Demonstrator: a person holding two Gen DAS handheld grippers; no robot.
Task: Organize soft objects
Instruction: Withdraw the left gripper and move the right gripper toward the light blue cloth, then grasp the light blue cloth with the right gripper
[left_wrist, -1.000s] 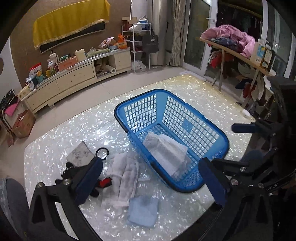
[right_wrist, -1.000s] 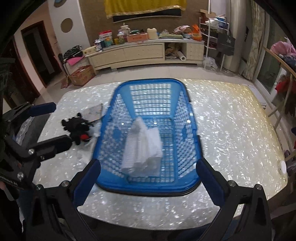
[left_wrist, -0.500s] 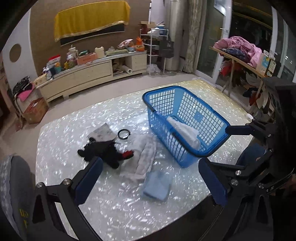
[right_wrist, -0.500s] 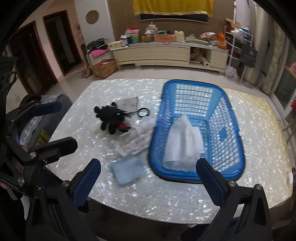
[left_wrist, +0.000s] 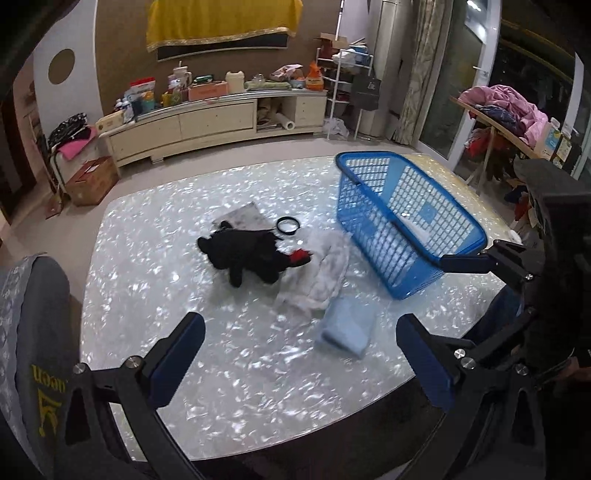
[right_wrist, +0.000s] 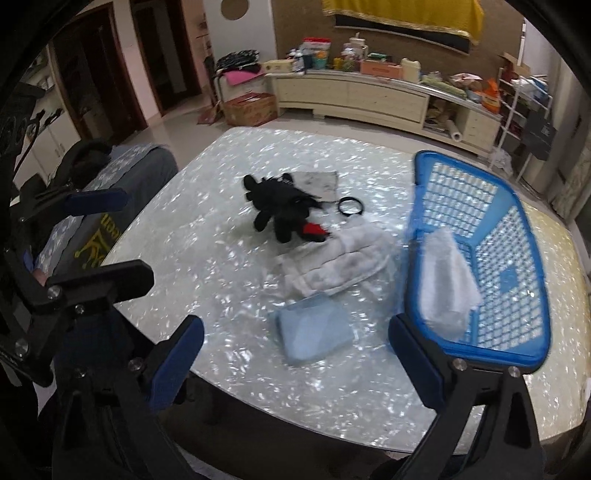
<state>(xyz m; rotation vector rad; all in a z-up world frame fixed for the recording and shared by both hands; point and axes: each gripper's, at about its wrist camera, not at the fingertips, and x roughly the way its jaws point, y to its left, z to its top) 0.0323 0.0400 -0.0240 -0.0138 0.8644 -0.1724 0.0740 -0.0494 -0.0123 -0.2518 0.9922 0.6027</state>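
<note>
White towel (right_wrist: 340, 266), long axis toward basket (right_wrist: 480, 343)

A long cream sideboard (left_wrist: 207, 122) crowded with clutter runs along the brown wall (left_wrist: 122, 55) at upper centre; a yellow cloth (left_wrist: 221, 20) hangs above it.

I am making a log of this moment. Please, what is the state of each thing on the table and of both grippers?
blue basket: upright, holds one white towel
second white towel: crumpled on the table
light blue cloth: folded, outside the basket
black plush toy: lying on the table
black ring: flat on the table
left gripper: open, empty
right gripper: open, empty
</note>
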